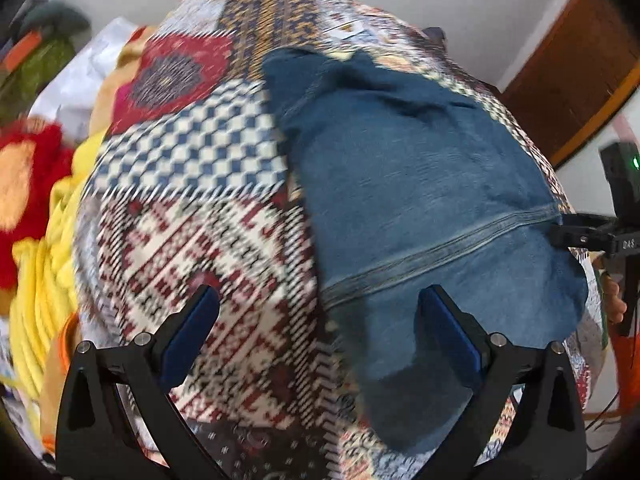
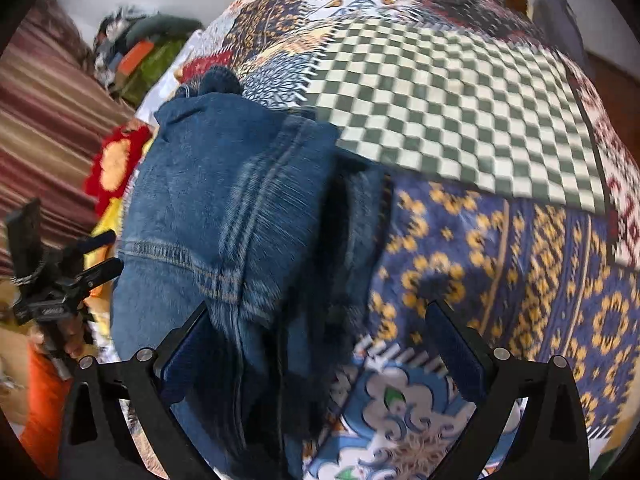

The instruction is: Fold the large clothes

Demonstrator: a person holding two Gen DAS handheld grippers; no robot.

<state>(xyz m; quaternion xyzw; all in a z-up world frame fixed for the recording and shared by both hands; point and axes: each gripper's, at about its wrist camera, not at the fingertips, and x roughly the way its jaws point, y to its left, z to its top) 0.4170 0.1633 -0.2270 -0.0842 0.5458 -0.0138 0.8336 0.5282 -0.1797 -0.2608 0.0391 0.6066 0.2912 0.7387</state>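
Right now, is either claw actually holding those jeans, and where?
Neither. Both the left claw and right claw stand open over the jeans, gripping nothing.

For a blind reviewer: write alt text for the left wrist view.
Folded blue jeans lie on a patchwork bedspread, seen between the open fingers of the left gripper. The right gripper reaches in at the jeans' right edge; yellow and red fabrics are heaped at left.

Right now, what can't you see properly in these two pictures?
- Jeans: right wrist view, the near end runs off the bottom edge behind the right gripper.
- Jeans in left wrist view: one edge sits behind a pad of the left gripper.
- Clothes pile: left wrist view, motion blur hides what each piece is.
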